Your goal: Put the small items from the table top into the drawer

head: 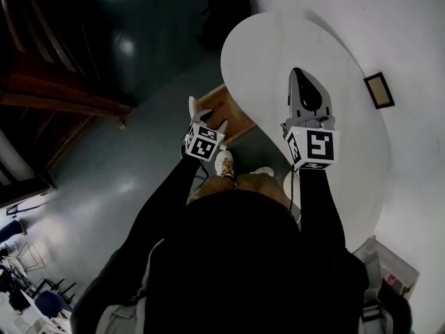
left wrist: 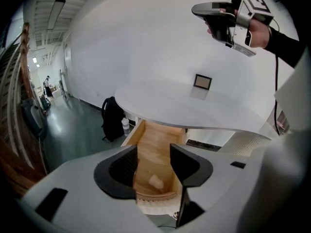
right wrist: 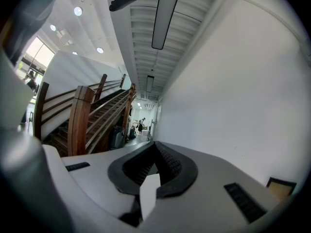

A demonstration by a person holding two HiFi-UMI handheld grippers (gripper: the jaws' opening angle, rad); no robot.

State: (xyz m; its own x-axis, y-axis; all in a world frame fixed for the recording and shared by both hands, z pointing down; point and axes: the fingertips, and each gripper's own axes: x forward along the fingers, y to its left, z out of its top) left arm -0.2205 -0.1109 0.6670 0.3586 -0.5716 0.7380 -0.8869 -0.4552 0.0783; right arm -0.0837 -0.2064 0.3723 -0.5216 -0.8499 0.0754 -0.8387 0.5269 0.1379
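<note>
The wooden drawer (head: pixel 233 120) stands pulled out from under the round white table (head: pixel 278 47). My left gripper (head: pixel 206 115) hangs above it, tilted downward. In the left gripper view the left gripper (left wrist: pixel 153 159) is open with nothing between its pads. Below it, a small pale item (left wrist: pixel 155 181) lies on the floor of the drawer (left wrist: pixel 133 132). My right gripper (head: pixel 299 75) is held level above the table top, its jaws together and empty. The right gripper (right wrist: pixel 154 147) shows shut in its own view and faces the wall. The left gripper view also catches the right gripper (left wrist: pixel 214 16).
A black backpack (left wrist: pixel 112 118) and a bottle (left wrist: pixel 126 125) stand on the grey floor beside the table (left wrist: pixel 194 108). A small framed panel (head: pixel 379 89) sits on the white wall behind. A wooden staircase (head: pixel 55 96) runs along the left. My shoes (head: pixel 224 164) are just before the drawer.
</note>
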